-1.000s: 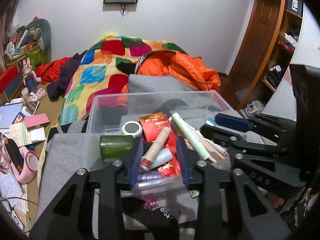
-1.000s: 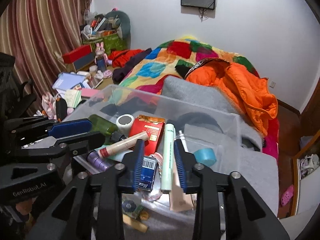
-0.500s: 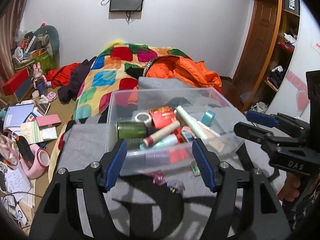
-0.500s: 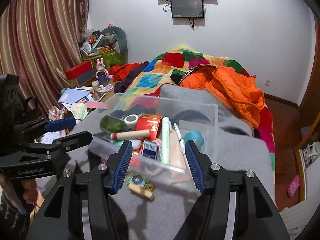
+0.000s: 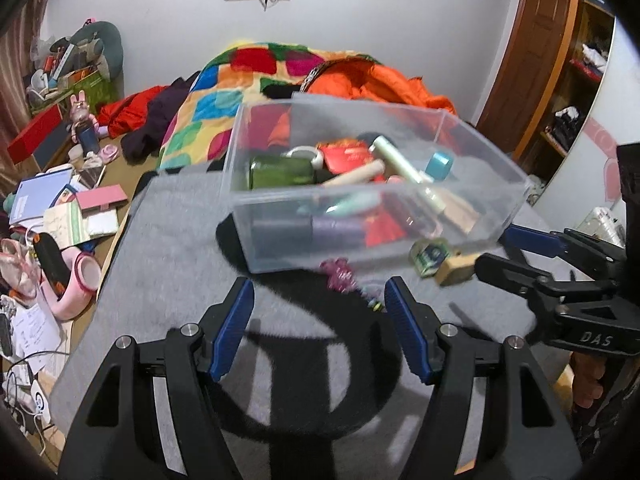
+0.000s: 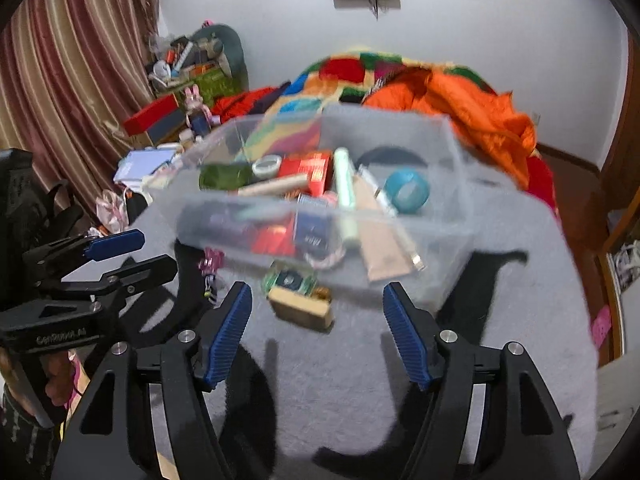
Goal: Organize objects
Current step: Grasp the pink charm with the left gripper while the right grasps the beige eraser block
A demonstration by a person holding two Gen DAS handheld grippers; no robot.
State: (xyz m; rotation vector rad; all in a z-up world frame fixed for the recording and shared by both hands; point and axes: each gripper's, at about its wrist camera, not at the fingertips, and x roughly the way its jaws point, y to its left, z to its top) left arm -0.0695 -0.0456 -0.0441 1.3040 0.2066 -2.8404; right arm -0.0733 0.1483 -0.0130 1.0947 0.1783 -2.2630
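A clear plastic box (image 5: pixel 320 196) (image 6: pixel 448 236) stands on a grey blanket (image 5: pixel 180 260), holding a green bottle (image 5: pixel 280 172), a red packet (image 5: pixel 348 156), tubes and a blue tape roll (image 6: pixel 406 190). In front of it lie a pink trinket (image 5: pixel 340 276), a small green tin (image 6: pixel 290 280) and a wooden block (image 6: pixel 302 308). My left gripper (image 5: pixel 318 292) (image 6: pixel 156 250) is open and empty, short of the box. My right gripper (image 6: pixel 317 288) (image 5: pixel 496 248) hangs just before the block, its jaws opening with nothing between them.
Behind the box lie a patchwork quilt (image 5: pixel 224 108) and an orange jacket (image 6: pixel 472 112). Books, papers and pink slippers (image 5: pixel 76 276) litter the floor at the left. A striped curtain (image 6: pixel 68 80) hangs at the left, and a wooden door (image 5: pixel 536 40) and shelves stand at the right.
Both grippers were narrow at the box's near wall over its contents; they have opened wide, drawn back and sunk. The box now sits farther off on the blanket.
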